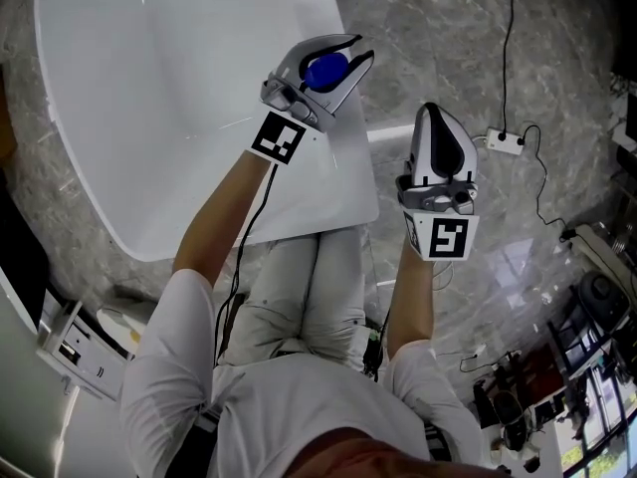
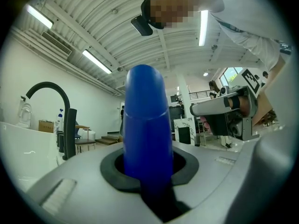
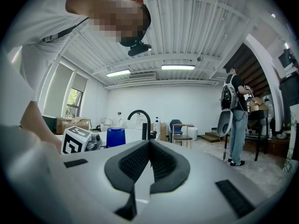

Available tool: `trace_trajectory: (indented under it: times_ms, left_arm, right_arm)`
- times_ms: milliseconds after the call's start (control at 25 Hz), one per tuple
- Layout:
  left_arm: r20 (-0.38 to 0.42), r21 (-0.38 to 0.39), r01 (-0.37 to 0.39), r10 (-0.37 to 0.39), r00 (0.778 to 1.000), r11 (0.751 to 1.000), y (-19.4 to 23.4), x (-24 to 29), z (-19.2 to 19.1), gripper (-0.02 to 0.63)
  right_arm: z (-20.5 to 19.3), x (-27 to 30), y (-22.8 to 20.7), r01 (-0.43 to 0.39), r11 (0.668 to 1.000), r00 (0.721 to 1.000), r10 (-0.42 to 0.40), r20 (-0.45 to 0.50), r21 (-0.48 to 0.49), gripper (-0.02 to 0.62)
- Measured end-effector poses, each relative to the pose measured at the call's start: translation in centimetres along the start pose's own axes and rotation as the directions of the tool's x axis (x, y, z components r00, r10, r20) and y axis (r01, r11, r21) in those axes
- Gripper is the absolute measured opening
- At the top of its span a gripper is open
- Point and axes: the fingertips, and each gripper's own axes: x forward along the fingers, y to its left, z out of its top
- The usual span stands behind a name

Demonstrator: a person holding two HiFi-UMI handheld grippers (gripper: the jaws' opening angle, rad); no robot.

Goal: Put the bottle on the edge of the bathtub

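The blue bottle (image 1: 325, 69) sits clamped in my left gripper (image 1: 320, 68), above the near-right rim of the white bathtub (image 1: 343, 182). In the left gripper view the bottle (image 2: 145, 125) rises straight out between the dark pads, its rounded end pointing up at the ceiling. To the right of the tub, over the floor, my right gripper (image 1: 436, 118) also points upward; its ribbed pads (image 3: 161, 160) are pressed together with nothing in them. From the right gripper view, the bottle (image 3: 115, 137) shows beside the left gripper's marker cube (image 3: 77, 143).
A black curved faucet (image 2: 51, 101) stands by the tub. A white power strip (image 1: 503, 139) with a black cable lies on the marble floor to the right. Equipment clutters the lower right corner (image 1: 587, 366). Another person (image 3: 236, 120) stands in the room's background.
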Motion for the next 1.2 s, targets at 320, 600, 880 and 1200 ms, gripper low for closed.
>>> trace_trajectory:
  times_ms: [320,600,880,1200]
  left_arm:
    - [-0.013,0.012,0.018,-0.018,1.0,1.0,-0.6,0.2,-0.1,0.16]
    - [-0.055,0.057,0.033,-0.03,0.998,0.998,-0.8,0.3,-0.2,0.322]
    - [-0.08,0.067,0.033,-0.027,0.996,0.997,-0.6,-0.7,2.3,0.405]
    - [-0.083,0.082,0.032,-0.025,0.996,0.996,-0.5,-1.8,8.9,0.418]
  right_arm:
    - [-0.2,-0.7,-0.1,-0.003,1.0,1.0,0.003,-0.014,0.011,0.002]
    - [0.8,-1.3,0.1,-0.005,1.0,0.999,0.006,-0.034,0.025,0.002]
    - [3.8,-2.6,0.7,-0.011,1.0,0.999,0.012,-0.049,0.018,0.002]
    - [9.3,-5.4,0.9,0.01,0.999,0.997,-0.008,-0.072,0.037,0.002]
